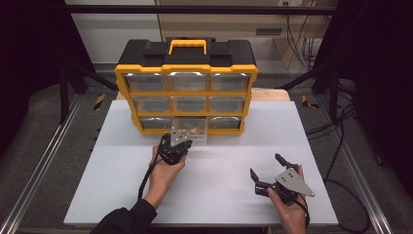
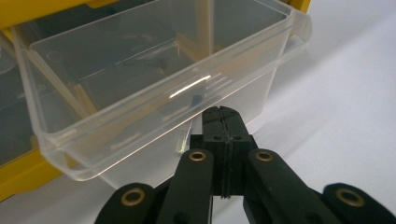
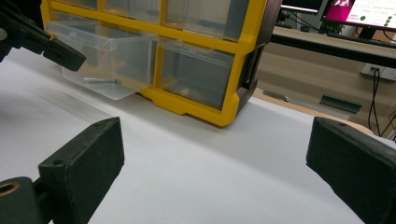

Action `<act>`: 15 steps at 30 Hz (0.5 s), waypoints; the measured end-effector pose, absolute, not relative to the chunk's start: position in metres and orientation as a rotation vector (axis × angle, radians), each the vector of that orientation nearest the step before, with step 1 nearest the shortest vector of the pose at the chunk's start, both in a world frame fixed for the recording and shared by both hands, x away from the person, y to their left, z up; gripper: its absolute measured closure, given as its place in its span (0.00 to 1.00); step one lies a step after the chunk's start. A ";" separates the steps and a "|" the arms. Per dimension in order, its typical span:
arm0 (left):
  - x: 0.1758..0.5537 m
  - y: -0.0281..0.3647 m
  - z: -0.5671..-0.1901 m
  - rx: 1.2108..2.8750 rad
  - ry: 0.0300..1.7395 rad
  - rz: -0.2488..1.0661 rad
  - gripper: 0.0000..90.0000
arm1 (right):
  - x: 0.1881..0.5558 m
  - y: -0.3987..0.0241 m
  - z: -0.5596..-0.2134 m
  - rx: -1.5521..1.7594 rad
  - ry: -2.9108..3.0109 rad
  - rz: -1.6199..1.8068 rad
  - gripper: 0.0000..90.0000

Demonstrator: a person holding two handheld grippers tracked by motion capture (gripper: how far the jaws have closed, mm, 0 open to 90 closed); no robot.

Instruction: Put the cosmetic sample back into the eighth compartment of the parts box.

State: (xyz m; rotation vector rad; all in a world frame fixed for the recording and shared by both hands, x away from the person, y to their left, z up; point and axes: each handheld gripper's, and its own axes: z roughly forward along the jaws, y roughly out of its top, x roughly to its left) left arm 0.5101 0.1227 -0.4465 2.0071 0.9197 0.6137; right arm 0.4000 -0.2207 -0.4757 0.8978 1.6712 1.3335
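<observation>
A yellow and black organiser [image 1: 185,92] with clear drawers stands at the back of the white table [image 1: 209,190]. Its bottom middle drawer [image 1: 191,130] is pulled out. My left gripper [image 1: 180,140] is shut right at this drawer's front. In the left gripper view the closed tips [image 2: 222,113] sit just under the drawer's front lip [image 2: 187,88], with nothing visible between the pads. The drawer holds dividers and a screw [image 3: 100,80]. My right gripper [image 1: 265,164] rests open at the front right of the table, its jaws wide apart [image 3: 217,140] over bare table.
The other drawers [image 1: 229,82] of the organiser are pushed in. A wooden table edge [image 3: 299,105] runs behind the white surface. Cables [image 1: 341,122] hang off the right side, and metal rails [image 1: 39,170] flank the table. A monitor [image 3: 364,11] glows in the far background.
</observation>
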 end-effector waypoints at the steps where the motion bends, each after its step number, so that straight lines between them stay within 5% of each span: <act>1: 0.510 0.123 -0.446 2.007 0.922 0.611 1.00 | 0.400 -0.221 -0.476 0.901 1.670 1.332 0.05; 15: 0.516 0.122 -0.441 2.027 0.917 0.631 1.00 | 0.400 -0.223 -0.475 0.913 1.657 1.340 0.05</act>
